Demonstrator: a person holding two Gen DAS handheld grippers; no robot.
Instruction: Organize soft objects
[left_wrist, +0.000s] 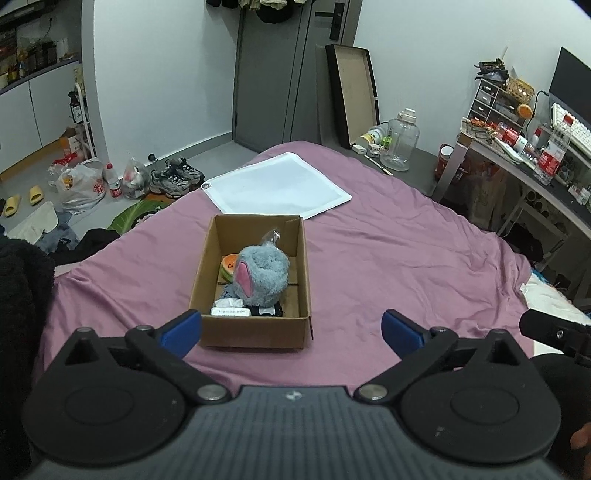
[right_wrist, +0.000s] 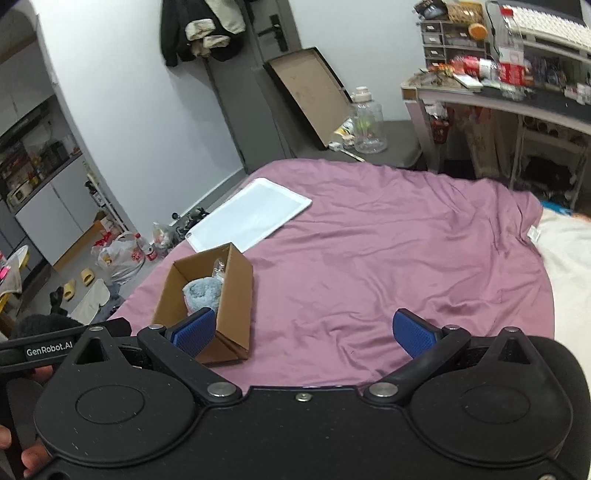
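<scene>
A: Starting at the left, the left gripper (left_wrist: 291, 330) hangs low over the bed (left_wrist: 388, 258), jaws spread wide and holding nothing.

B: And right ahead of it, the cardboard box (left_wrist: 255, 332), open at the top, sitting on the purple sheet toward the bed's left edge.

A: What's inside?

B: A fluffy grey plush toy (left_wrist: 260, 273) with a pink patch fills the middle. Tucked against the box's left wall, an orange-and-green squishy (left_wrist: 229, 266). At the near wall, a white pack (left_wrist: 231, 309) and something dark I can't identify. A crinkled clear wrapper (left_wrist: 271, 238) pokes up behind the plush.

A: Beyond the box?

B: A flat white bag (left_wrist: 277, 186) lies near the bed's far edge, just apart from the box.

A: Over to the right gripper (right_wrist: 303, 332).

B: Jaws equally wide, empty, above bare sheet, with the box at its left fingertip.
</scene>
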